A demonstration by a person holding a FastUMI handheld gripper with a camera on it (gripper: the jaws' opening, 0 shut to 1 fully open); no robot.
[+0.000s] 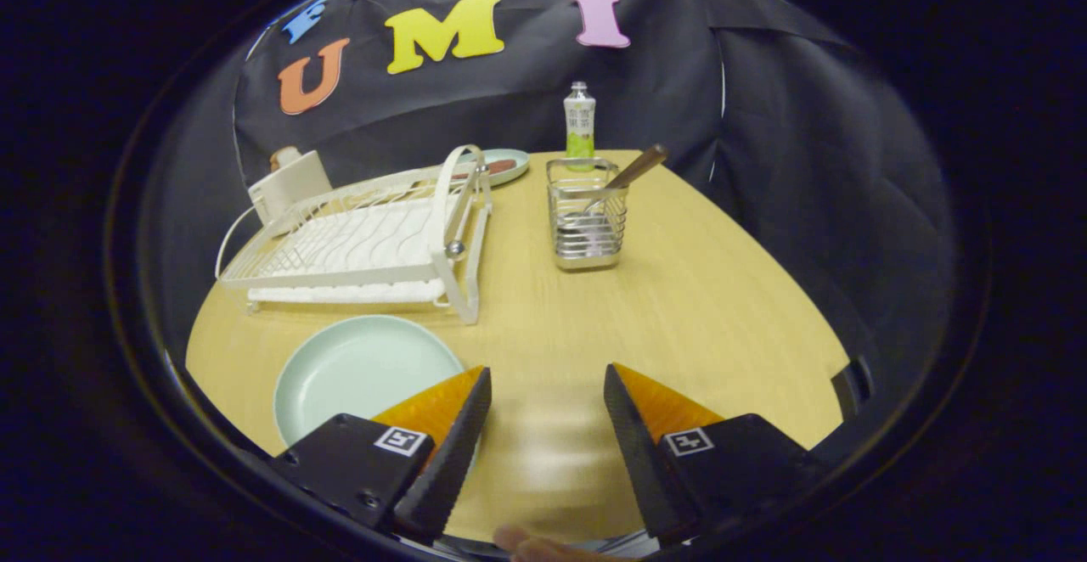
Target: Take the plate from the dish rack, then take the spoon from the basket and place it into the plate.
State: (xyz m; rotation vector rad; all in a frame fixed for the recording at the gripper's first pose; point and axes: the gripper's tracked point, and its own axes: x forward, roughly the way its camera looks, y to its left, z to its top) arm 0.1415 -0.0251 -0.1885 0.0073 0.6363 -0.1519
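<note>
Left to right: the dish rack is sitting at the back left with no plate in it, and the pale green plate is already lying flat on the table, touching your left finger. Your gripper is hanging spread wide, pinching nothing. The spoon is leaning in the wire basket, well beyond the fingers. It's looking light, stiff and thin, probably slick; you're best pinching the wooden handle sticking out above the rim.

Fisheye rides the tongs; looks forward, slightly down, across table; perhaps near.
</note>
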